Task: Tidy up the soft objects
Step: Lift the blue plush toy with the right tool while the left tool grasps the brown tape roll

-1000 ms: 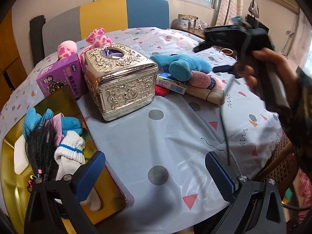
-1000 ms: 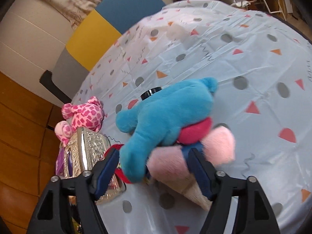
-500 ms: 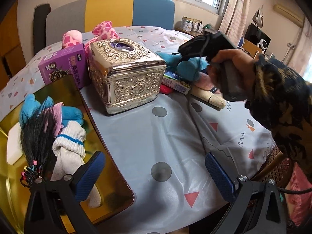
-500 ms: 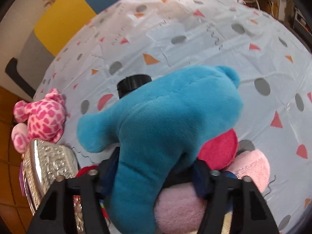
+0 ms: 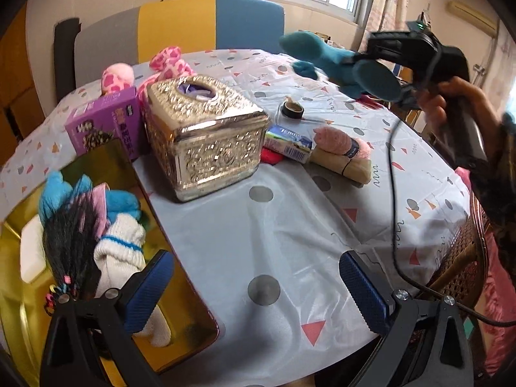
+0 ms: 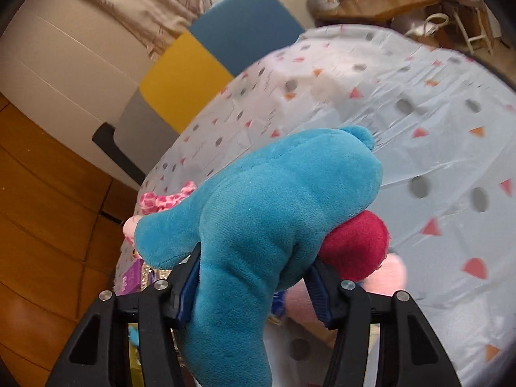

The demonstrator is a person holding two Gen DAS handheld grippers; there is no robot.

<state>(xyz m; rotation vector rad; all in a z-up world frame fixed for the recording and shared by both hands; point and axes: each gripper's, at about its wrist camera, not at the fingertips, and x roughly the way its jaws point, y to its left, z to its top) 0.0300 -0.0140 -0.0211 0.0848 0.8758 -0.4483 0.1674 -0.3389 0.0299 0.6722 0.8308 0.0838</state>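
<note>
My right gripper (image 6: 254, 277) has its jaws closing on a blue plush toy (image 6: 274, 200), pads pressed into its body. A dark red plush part (image 6: 358, 245) hangs on its right side. In the left wrist view the blue plush toy (image 5: 322, 54) hangs in the air above the far right of the table, held by the right gripper (image 5: 361, 71) in a person's hand. My left gripper (image 5: 254, 277) stands open over the near table edge, nothing between its fingers. A gold tray (image 5: 180, 290) at near left holds a white sock (image 5: 119, 251), a black tassel and a blue soft toy.
A silver tissue box (image 5: 206, 135) stands mid-table with a purple box (image 5: 103, 122) and a pink spotted plush (image 5: 164, 61) behind it. To its right lie a small carton (image 5: 287, 143), a pink ice-cream plush (image 5: 335, 142) and a tape roll (image 5: 292, 109). A cable hangs from the right gripper.
The right gripper came down over the blue plush toy, shut on it and lifted it off the pile. The pink ice-cream plush stayed on the table. The left gripper barely moved.
</note>
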